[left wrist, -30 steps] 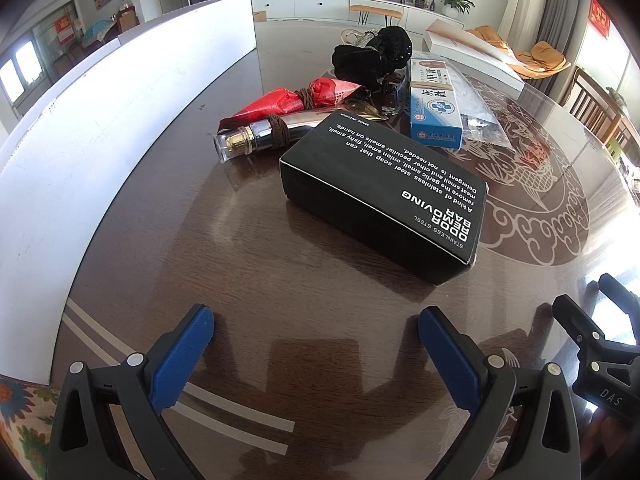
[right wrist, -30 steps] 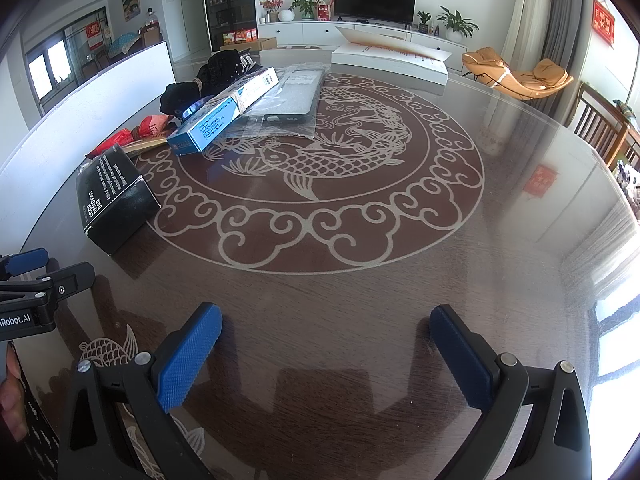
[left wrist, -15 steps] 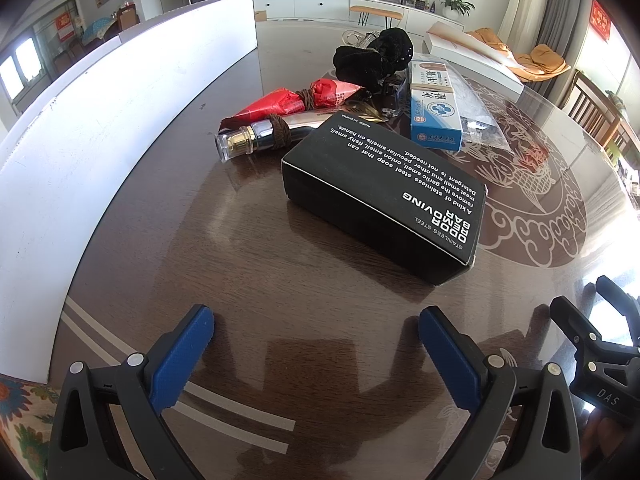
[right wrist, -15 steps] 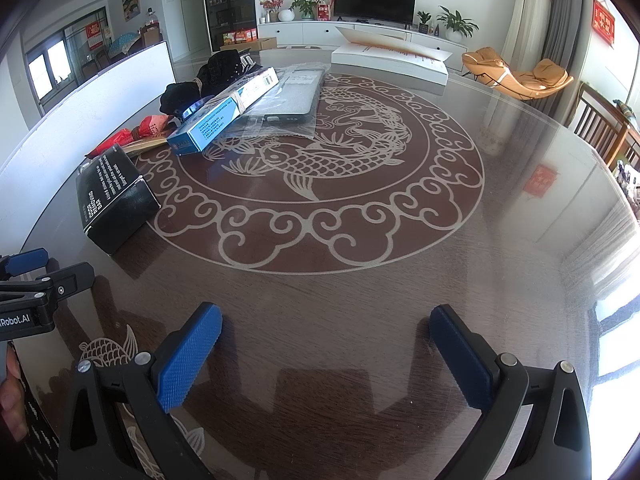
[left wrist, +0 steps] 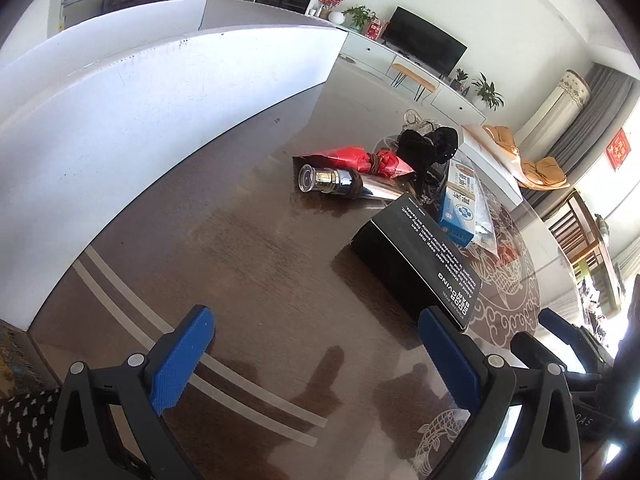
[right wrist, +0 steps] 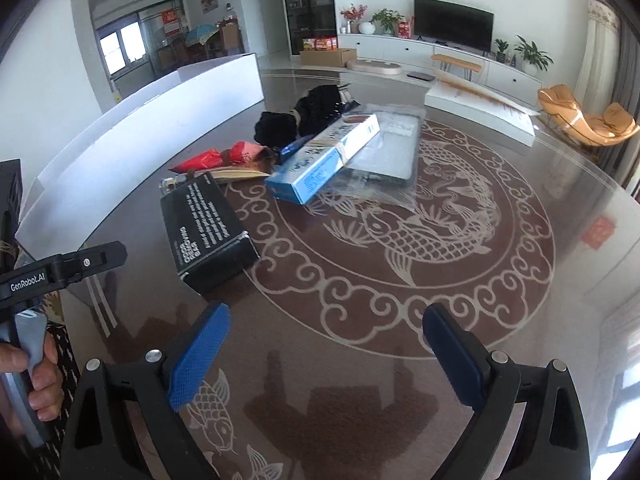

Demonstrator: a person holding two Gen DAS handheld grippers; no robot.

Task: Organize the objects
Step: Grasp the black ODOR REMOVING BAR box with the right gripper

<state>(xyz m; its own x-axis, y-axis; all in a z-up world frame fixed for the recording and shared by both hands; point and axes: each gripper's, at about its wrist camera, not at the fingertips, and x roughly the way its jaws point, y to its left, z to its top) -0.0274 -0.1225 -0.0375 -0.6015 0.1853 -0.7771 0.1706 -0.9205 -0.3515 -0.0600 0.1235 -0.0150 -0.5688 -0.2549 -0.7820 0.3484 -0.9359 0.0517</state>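
Both grippers, left gripper (left wrist: 316, 356) and right gripper (right wrist: 326, 346), are hovering spread and empty; the left should be squaring up over the black box (left wrist: 416, 256) before closing.

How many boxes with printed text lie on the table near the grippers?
2: the black box lies nearest the grippers, and the blue box lies behind it, resting on a clear plastic package. Others may be hidden.

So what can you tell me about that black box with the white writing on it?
The black rectangular cardboard box lies flat on the dark glossy table, white print on its top face partly reading "odor removing bar". It looks closed and undamaged. A silvery bottle lies just behind it; whether they touch is unclear. Neither gripper touches it.
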